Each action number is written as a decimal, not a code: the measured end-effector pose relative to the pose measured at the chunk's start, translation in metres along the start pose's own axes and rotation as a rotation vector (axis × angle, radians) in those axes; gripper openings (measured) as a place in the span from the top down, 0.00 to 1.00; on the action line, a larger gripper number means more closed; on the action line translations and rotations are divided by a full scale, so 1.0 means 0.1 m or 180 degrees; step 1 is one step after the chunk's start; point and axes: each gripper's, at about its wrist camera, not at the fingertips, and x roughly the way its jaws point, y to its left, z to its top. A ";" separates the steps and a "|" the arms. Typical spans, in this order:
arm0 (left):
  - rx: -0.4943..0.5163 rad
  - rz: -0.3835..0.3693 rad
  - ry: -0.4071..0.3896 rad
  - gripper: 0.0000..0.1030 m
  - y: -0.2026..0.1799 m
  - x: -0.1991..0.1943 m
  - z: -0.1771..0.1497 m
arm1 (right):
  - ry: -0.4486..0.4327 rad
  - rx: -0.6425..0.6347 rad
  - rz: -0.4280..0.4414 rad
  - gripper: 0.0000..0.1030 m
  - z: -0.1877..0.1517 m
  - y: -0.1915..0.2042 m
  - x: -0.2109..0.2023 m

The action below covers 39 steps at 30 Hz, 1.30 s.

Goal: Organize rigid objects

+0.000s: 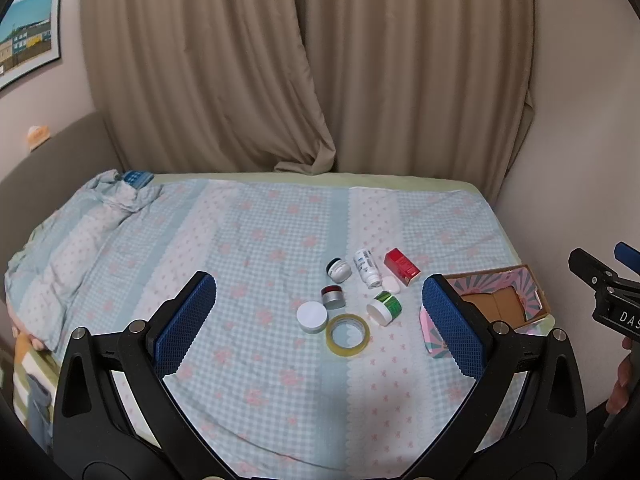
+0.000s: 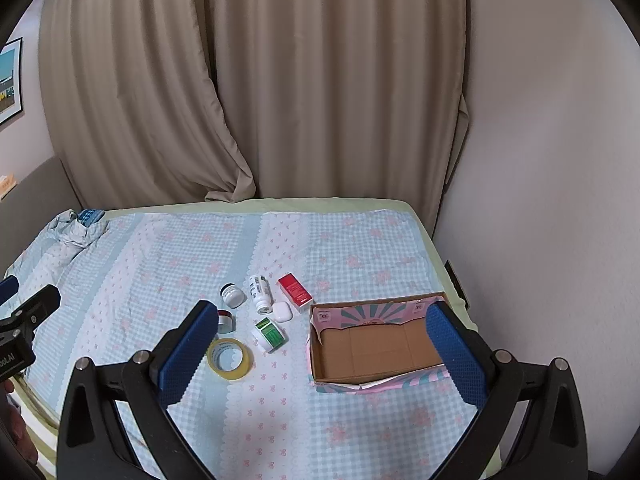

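Small rigid items lie in a cluster on the bed: a yellow tape roll point(image 1: 347, 335) point(image 2: 231, 359), a white round jar point(image 1: 312, 316), a silver jar with a red top point(image 1: 333, 296) point(image 2: 225, 319), a green-labelled jar point(image 1: 384, 307) point(image 2: 269, 334), a white bottle point(image 1: 367, 267) point(image 2: 260, 293), a black-and-white jar point(image 1: 339, 270) point(image 2: 232, 294), a red box point(image 1: 401, 267) point(image 2: 295, 294) and a white case point(image 1: 391, 284) point(image 2: 281, 312). An open empty cardboard box point(image 2: 372, 346) point(image 1: 498, 300) sits to their right. My left gripper point(image 1: 320, 324) and right gripper point(image 2: 320, 352) are open and empty, above the bed.
The bed has a blue checked floral sheet point(image 1: 248, 240), with a bunched blanket point(image 1: 80, 224) at far left. Beige curtains point(image 2: 320, 80) hang behind. A wall point(image 2: 540, 200) runs close along the bed's right side. A framed picture point(image 1: 28, 32) hangs at left.
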 end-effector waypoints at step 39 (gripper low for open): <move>-0.0035 0.0026 -0.0031 0.01 0.03 -0.06 -0.04 | -0.0031 -0.0014 0.0101 0.00 -0.03 0.02 -0.03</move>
